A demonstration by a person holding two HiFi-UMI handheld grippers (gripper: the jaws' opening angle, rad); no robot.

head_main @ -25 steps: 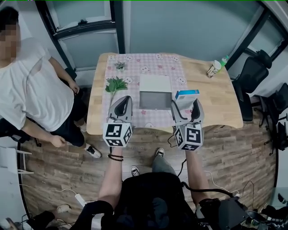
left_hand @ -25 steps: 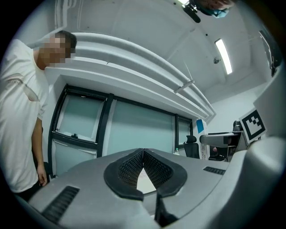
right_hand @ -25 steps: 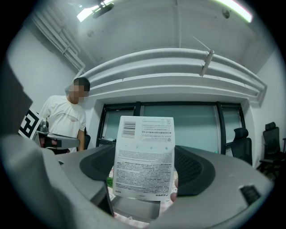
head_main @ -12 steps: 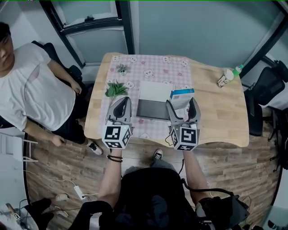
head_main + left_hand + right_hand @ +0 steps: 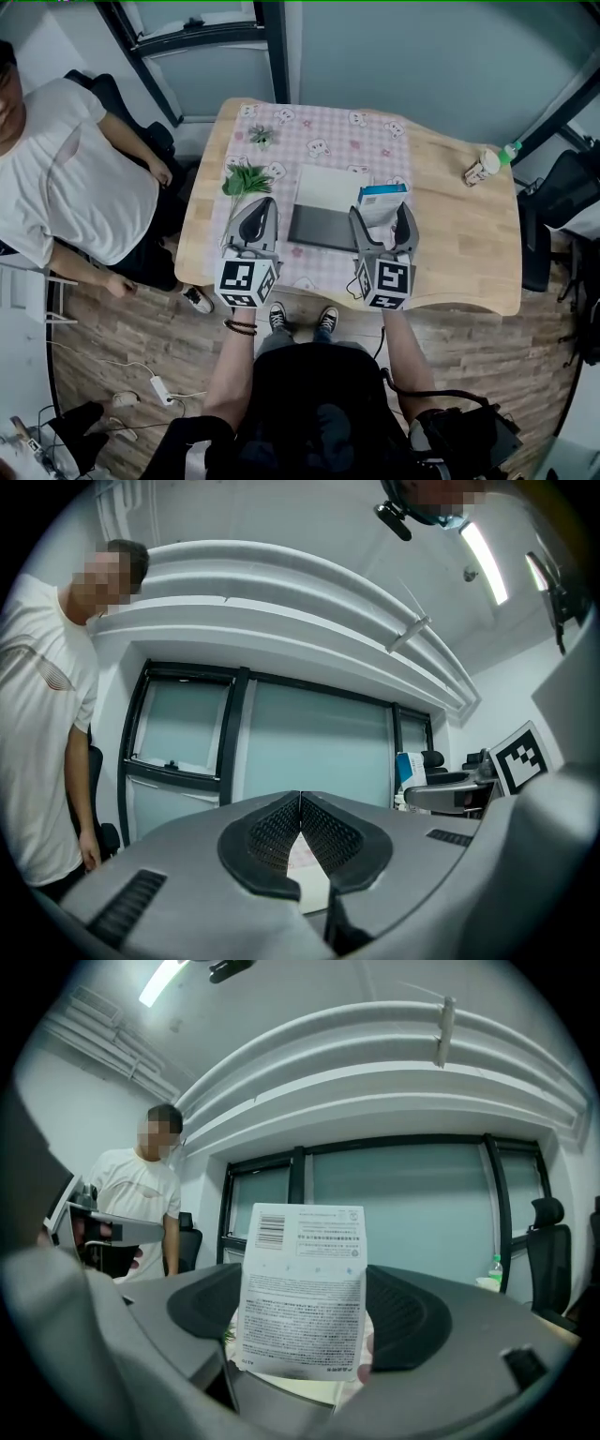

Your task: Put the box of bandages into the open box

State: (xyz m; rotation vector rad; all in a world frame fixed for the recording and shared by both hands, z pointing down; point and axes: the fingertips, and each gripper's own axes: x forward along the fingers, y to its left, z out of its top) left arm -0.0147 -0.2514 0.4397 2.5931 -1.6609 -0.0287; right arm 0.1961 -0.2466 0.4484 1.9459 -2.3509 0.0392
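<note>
Hands had advanced over the worktop [image 5: 459, 246]: right gripper [image 5: 381, 212] jaws clamped the upright box of bandages [image 5: 382, 196] just beside the open box [image 5: 321, 228], not yet inside; left gripper [image 5: 257, 208] jaws were pressed together, empty.

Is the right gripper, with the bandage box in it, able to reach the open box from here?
Probably yes. The right gripper holds the box of bandages right beside the open box; nothing stands between them, and the left gripper is on the far side.
</note>
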